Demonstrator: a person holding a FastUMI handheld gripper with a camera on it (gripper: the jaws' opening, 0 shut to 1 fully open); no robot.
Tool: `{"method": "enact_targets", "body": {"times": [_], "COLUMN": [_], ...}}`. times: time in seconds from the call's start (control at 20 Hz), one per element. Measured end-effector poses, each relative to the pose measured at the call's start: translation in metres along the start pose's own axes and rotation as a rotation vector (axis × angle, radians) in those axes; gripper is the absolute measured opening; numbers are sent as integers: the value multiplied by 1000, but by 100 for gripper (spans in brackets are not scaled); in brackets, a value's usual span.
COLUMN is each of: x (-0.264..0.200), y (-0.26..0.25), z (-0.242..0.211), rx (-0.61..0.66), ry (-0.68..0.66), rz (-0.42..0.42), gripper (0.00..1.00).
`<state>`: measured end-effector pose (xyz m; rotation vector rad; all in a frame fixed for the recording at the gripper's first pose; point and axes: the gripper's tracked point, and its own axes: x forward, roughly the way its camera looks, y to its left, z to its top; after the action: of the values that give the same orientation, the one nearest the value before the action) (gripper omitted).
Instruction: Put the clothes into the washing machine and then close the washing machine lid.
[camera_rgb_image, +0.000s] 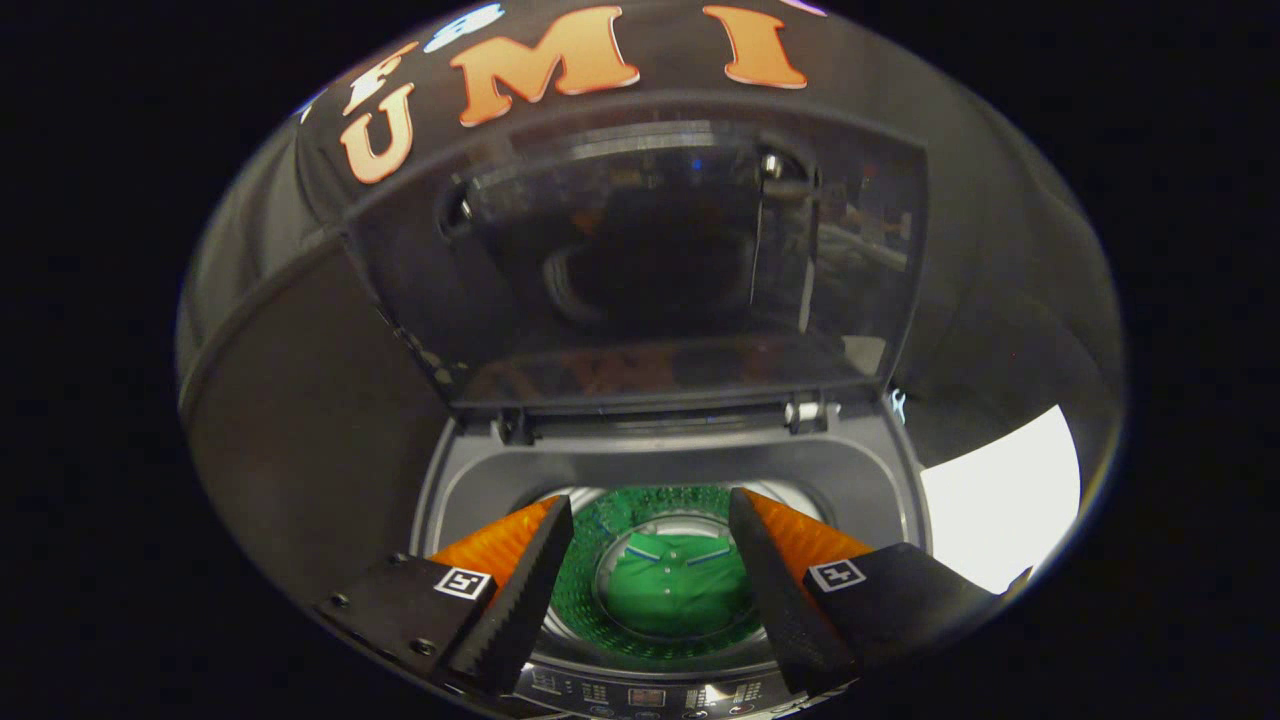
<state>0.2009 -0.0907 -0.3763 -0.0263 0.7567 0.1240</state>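
Two black jaws of the gripper (650, 560) are spread wide apart with nothing held, hanging over the open washing machine (870, 480). Down between them, at the bottom of the drum (590, 560), lies the green shirt (675, 595). Beyond them the dark see-through lid (660, 260) stands up, wide open.

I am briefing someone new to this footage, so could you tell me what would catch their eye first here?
First the green shirt, lying down in the washing machine's drum, seen between the fingers of the open gripper, which holds nothing. Next the dark see-through lid, standing raised beyond the fingers at the back of the washing machine, not yet closed.
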Motion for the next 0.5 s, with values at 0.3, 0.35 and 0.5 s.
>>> {"method": "enact_targets", "body": {"times": [0.3,0.35,0.5], "x": [-80,-93,-126], "y": [5,6,5], "z": [85,99,135], "rx": [50,54,48], "ry": [-240,-270,-362], "rz": [25,29,33], "gripper": [99,99,99]}}
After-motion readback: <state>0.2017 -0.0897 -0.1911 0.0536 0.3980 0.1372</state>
